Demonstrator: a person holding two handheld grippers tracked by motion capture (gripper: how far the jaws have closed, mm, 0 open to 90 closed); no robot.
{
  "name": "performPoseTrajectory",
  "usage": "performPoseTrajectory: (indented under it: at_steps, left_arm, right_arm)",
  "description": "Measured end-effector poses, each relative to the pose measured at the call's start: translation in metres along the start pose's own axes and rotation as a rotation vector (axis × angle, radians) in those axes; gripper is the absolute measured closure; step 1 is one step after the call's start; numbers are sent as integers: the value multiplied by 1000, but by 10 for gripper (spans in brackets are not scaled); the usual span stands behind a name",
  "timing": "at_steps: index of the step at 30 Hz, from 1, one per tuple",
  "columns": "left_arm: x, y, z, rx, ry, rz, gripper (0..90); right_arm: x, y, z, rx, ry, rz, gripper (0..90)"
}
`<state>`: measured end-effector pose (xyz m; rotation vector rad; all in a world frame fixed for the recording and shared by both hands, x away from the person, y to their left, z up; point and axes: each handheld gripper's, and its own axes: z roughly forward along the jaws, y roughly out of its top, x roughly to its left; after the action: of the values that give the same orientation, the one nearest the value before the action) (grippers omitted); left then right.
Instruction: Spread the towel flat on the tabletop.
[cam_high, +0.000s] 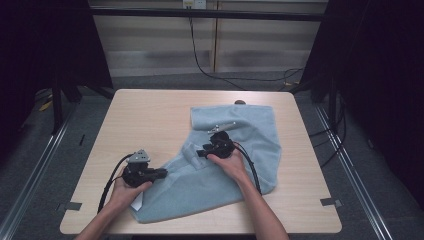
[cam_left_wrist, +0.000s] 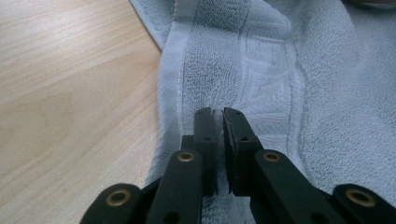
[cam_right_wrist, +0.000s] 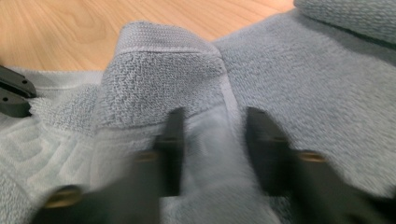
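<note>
Left hand-held gripper (cam_left_wrist: 218, 114) is clenched on the hem of the crumpled pale blue terry towel (cam_high: 235, 160). Its long axis runs diagonally across the light wooden worktop (cam_high: 145, 115). Right hand-held gripper (cam_right_wrist: 212, 126) straddles a raised fold, jaws apart.

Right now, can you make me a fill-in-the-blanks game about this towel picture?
1. The towel is light ____.
2. The left hand-held gripper is pinching the towel's ____.
3. The towel lies on a ____ table.
4. A fold of towel sits between the right hand-held gripper's two ____.

Missing words: blue; edge; wooden; jaws
</note>
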<state>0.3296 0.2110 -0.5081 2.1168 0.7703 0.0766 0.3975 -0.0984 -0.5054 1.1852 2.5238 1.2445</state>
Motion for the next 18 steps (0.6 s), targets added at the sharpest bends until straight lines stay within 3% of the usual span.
performPoseTrajectory:
  at_steps: [2,5,8,11,14,16,18]
  left_arm:
    - [1,-1,-1,1,0,-5,844]
    - [1,-1,-3,-3,15,-6,844]
    - [-1,-1,-5,-9,21,0,845]
    - [-4,0,-7,-16,16,7,846]
    - [-9,0,-4,0,0,16,837]
    - [-14,1,-4,-4,-16,20,817]
    - [-18,3,-8,-23,-36,17,768]
  right_arm:
    - [-2,-3,-7,-44,22,20,809]
    - [-1,-7,-27,-100,20,26,834]
    - [6,-9,-54,-162,42,1,838]
    - [17,-19,-79,-181,79,-36,838]
    - [32,-40,-90,-137,81,-87,837]
    - [39,-56,-95,-106,72,-93,836]
    - [42,-71,-99,-74,34,-103,834]
